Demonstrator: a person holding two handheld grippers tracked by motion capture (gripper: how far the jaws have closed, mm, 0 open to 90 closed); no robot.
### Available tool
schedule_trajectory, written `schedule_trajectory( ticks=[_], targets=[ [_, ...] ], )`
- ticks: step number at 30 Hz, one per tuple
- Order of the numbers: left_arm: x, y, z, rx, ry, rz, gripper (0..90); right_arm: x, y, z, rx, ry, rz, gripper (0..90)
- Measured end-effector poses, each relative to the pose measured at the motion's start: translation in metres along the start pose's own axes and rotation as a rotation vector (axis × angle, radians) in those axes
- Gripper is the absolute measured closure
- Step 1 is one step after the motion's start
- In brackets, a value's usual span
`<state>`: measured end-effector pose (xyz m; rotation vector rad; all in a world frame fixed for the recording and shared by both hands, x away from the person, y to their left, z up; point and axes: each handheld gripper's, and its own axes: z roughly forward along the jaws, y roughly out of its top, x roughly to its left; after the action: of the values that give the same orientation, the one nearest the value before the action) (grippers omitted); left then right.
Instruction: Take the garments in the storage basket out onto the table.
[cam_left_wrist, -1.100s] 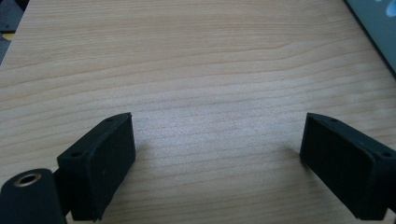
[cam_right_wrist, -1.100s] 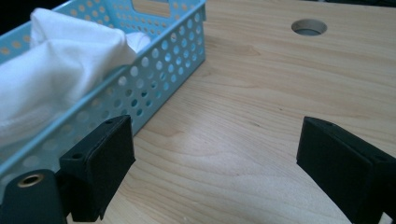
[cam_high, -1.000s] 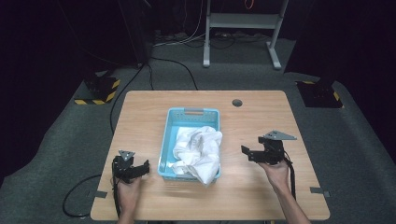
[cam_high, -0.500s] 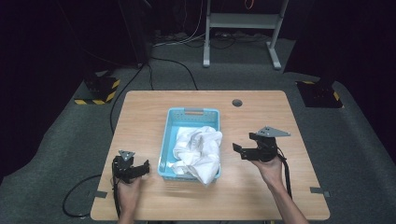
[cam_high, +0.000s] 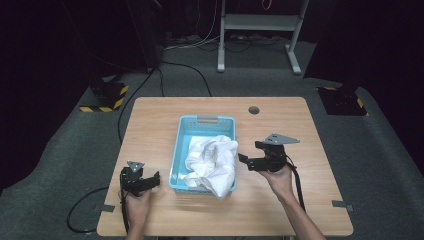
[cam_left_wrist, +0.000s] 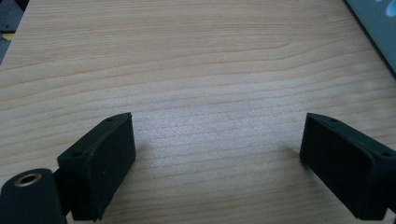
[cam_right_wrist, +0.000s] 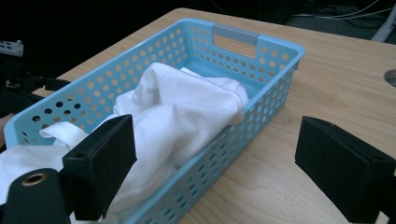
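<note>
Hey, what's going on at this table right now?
A person sits at a wooden table with a gripper in each hand. A light blue basket in the middle holds a crumpled white cloth that spills over its near edge. The right gripper is raised beside the basket, jaws open and aimed at the cloth. The left gripper sits low over the table, jaws open, holding nothing.

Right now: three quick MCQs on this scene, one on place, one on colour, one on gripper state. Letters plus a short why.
1. Where is the white cloth?
A. in the basket, spilling over its near rim
B. flat on the bare table
C. on the floor

2. What colour is the basket?
A. red
B. light blue
C. black

3. How stand the right gripper jaws?
A. shut on the cloth
B. shut on nothing
C. open

Answers: 1 A, the cloth fills the basket and hangs over its near edge. 2 B, perforated light blue walls. 3 C, the jaws stand wide apart with nothing between.
</note>
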<state>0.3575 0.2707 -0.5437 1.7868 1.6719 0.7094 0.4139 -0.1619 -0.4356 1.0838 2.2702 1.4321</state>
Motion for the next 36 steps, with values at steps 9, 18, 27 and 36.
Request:
schedule_trajectory(
  ticks=[9,18,27,36],
  targets=[
    [0.0,0.0,0.0,0.0,-0.001,-0.001,10.7,0.01,0.004,0.015,0.017,0.033,-0.004,14.3],
    [0.0,0.0,0.0,0.0,-0.001,0.0,10.6,0.018,0.003,0.029,0.042,0.062,-0.025,17.1],
    [0.0,0.0,0.0,-0.001,-0.004,0.0,10.6,0.024,0.001,0.044,0.072,0.097,-0.022,19.8],
    [0.0,0.0,0.0,-0.001,-0.007,0.002,10.6,0.031,-0.003,0.052,0.103,0.034,-0.073,39.4]
  ],
)
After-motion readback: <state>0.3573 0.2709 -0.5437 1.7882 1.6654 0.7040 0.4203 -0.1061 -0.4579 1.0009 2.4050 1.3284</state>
